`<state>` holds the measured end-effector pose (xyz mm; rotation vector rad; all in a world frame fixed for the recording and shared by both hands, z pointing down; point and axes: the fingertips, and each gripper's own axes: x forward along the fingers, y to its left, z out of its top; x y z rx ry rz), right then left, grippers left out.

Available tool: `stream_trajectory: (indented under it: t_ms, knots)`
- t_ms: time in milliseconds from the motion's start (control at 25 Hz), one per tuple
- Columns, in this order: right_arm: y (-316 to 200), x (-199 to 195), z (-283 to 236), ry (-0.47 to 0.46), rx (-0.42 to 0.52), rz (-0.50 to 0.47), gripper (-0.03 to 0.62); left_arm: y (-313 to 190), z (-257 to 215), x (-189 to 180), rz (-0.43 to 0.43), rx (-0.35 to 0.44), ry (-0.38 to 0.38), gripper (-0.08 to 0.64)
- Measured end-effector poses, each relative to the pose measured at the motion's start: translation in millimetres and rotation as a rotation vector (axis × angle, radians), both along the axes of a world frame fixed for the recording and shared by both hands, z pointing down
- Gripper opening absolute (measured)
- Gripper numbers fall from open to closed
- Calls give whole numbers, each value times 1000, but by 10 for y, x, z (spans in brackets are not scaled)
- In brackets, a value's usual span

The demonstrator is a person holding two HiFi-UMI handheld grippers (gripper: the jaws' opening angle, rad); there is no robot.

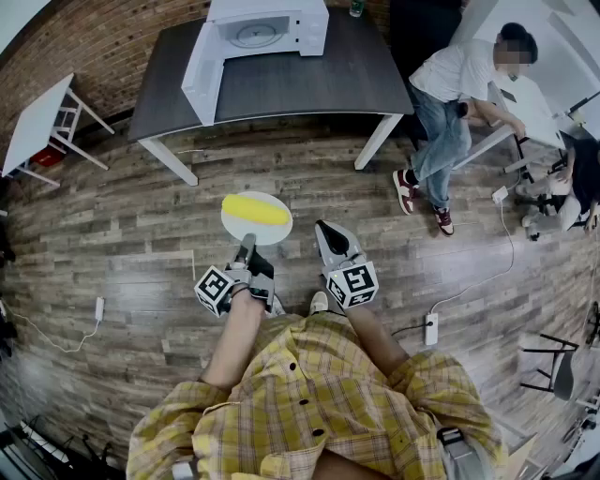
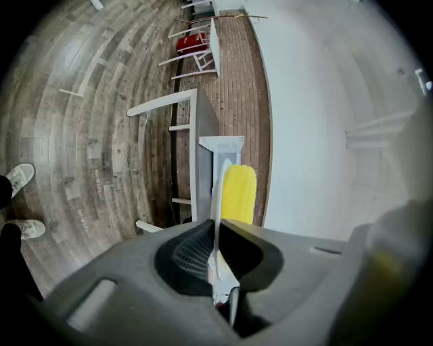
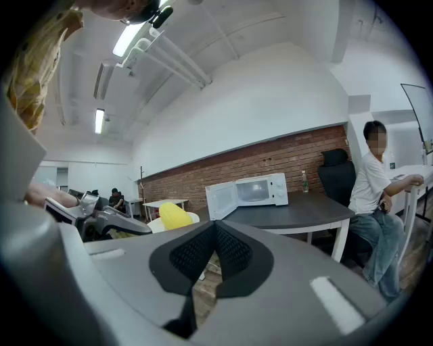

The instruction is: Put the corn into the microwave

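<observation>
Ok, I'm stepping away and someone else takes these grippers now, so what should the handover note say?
Left gripper: shut on the rim of the white round plate, held above the floor, short of the table.
Right gripper: shut, empty.
Yellow corn cob: lying on the plate.
White microwave: on the dark grey table ahead, door open.
Done: plate with corn is in the grip.
Left: carry it over and put the corn inside the microwave.
</observation>
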<state>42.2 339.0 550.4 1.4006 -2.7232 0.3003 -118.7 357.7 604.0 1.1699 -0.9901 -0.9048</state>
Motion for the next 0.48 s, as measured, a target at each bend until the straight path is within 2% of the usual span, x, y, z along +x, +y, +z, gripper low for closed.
stream_trajectory:
  t_ms: [120, 360, 480]
  knots:
    - [45, 27, -28, -3, 0, -3, -2, 62, 29, -3, 1, -16, -28, 21]
    - [66, 128, -38, -13, 0, -12, -3, 47, -92, 147, -12, 15, -7, 21]
    - [64, 189, -51, -26, 3, -26, -3, 87, -49, 189, -12, 3, -48, 21]
